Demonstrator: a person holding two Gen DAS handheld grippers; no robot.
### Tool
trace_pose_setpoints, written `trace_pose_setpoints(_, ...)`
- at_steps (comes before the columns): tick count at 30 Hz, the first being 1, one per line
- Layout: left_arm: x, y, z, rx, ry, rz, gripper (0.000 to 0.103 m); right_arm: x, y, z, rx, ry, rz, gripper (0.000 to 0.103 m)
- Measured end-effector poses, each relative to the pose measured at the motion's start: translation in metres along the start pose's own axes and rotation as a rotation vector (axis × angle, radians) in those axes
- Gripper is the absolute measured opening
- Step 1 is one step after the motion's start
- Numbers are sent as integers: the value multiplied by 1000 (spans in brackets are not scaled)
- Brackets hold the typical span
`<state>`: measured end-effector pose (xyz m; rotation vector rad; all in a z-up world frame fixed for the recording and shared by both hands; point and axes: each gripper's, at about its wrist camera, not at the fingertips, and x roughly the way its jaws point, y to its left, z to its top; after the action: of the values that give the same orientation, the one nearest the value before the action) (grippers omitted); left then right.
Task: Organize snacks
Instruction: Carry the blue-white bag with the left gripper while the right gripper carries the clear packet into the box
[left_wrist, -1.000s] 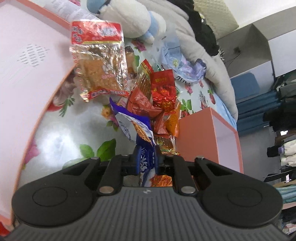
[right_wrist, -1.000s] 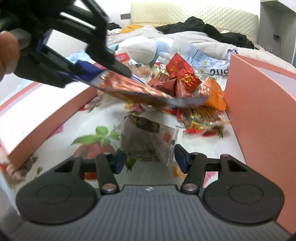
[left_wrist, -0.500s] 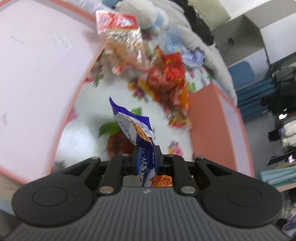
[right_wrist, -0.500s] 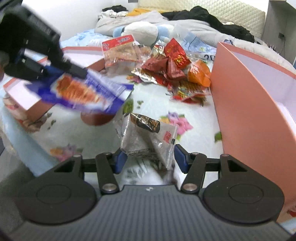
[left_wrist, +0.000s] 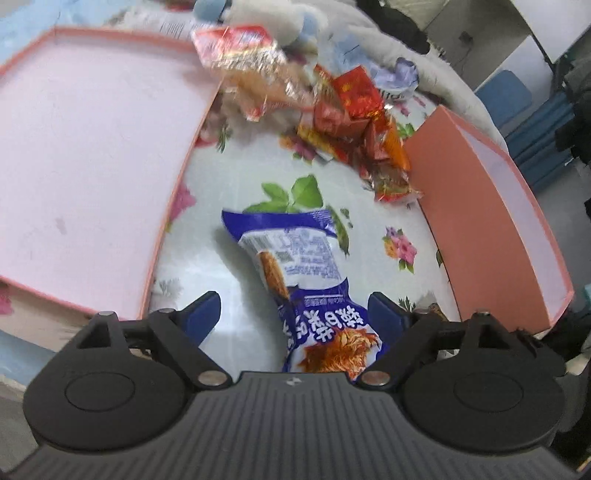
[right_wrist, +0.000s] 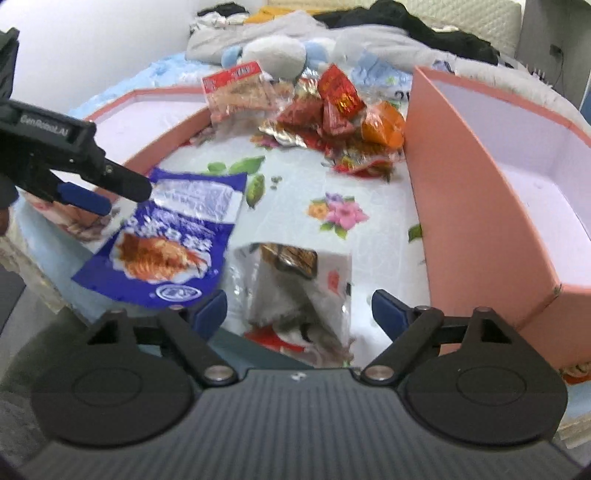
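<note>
Two grippers are working over a floral cloth (left_wrist: 236, 206) spread on a bed, and both are opening their fingers at this moment. Between the spread fingers of the left gripper (left_wrist: 295, 314) a blue snack packet (left_wrist: 295, 266) is lying loose, leaning toward the right finger, with neither pad pressing on it. From the right wrist view that same blue snack packet (right_wrist: 173, 240) is hanging near the front edge of the cloth, just beyond the left gripper (right_wrist: 110, 190), which is reaching in from the left.

Between the parted fingers of the right gripper (right_wrist: 299, 310) a clear packet with a dark label (right_wrist: 299, 288) is sitting free, blurred, with gaps showing on both sides. Whether it is resting on the cloth or dropping cannot be told.

Flanking the cloth are two pink boxes: a shallow one (left_wrist: 88, 155) on the left and a taller one (right_wrist: 476, 206) on the right, each showing a pale interior. At the far end a pile of red and orange snack packets (right_wrist: 332, 110) is lying between them, with a larger clear packet of brown snacks (right_wrist: 236, 88) just beside it. Behind the pile a white and blue plush toy (right_wrist: 277, 55) is resting among rumpled bedding.
</note>
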<state>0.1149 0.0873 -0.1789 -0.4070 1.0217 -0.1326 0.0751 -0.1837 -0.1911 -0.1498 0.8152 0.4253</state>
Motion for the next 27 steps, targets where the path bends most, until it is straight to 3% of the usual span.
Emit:
trace_pose_setpoints(4, 6, -10, 0, -2, -3, 5, 90, 2, -2, 1, 31, -39, -16, 87)
trace_pose_setpoints(7, 18, -20, -1, 13, 4, 48, 90, 6, -6, 2, 55, -61, -12, 86)
trace_pose_setpoints(12, 33, -39, -10, 115, -1, 101, 86, 13, -5, 2, 54, -62, 9, 84)
trace_pose_setpoints(14, 38, -47, -14, 174, -5, 139, 81, 16, -5, 1, 56, -50, 22, 82)
trace_pose_setpoints(16, 44, -51, -18, 195, 4, 168, 65, 20, -6, 0, 59, -41, 30, 81)
trace_pose_setpoints(22, 41, -52, -22, 190, -21, 151, 36, 17, -5, -1, 57, -43, 16, 67)
trace_pose_setpoints(27, 25, -55, -19, 167, -52, 123, 22, 6, -8, 0, 69, -65, 4, 62)
